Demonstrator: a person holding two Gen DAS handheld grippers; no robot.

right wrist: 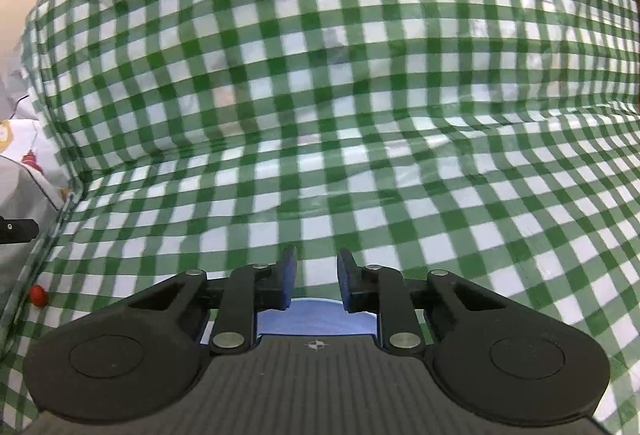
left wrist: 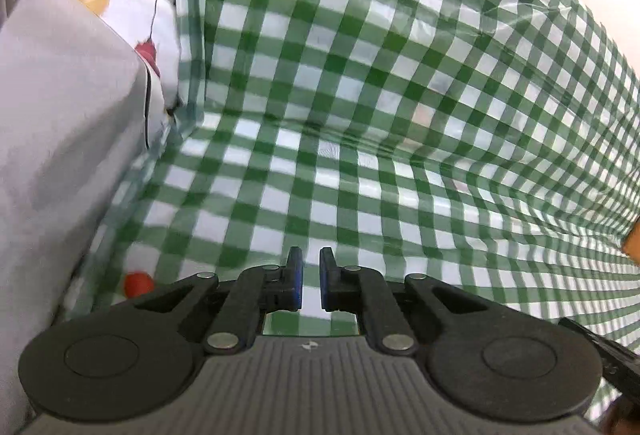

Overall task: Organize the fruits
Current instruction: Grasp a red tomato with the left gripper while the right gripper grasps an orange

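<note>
1. The left gripper (left wrist: 311, 277) sits low in the centre of its frame, its jaws nearly together with only a narrow gap and nothing between them. The right gripper (right wrist: 317, 277) sits in the same spot of its own frame, its jaws a little apart and likewise holding nothing.

2. Just under the right jaws, at the bottom centre of the right wrist view, a pale blue object (right wrist: 316, 315) shows. It may be a dish or container, but too little is visible to tell.

3. Both grippers hover over a green checked cloth (left wrist: 360, 155) that covers the counter and rises behind it, with folds along the crease.

4. The only fruit-like thing in view is a small red round fruit (left wrist: 138, 284), lying on the cloth at the lower left of the left wrist view, close beside the left gripper's linkage. In the right wrist view it appears as a red dot at the far left edge.

5. A white patterned fabric (left wrist: 60, 115) fills the left side of the left frame, close to the fruit.

6. Judged from this, the step in hand is reaching for the fruit with the left gripper. To do it well, the jaws should widen first, turn leftward to centre the fruit, approach low, avoid snagging either fabric, and close gently, since a small round fruit would likely roll.
</note>
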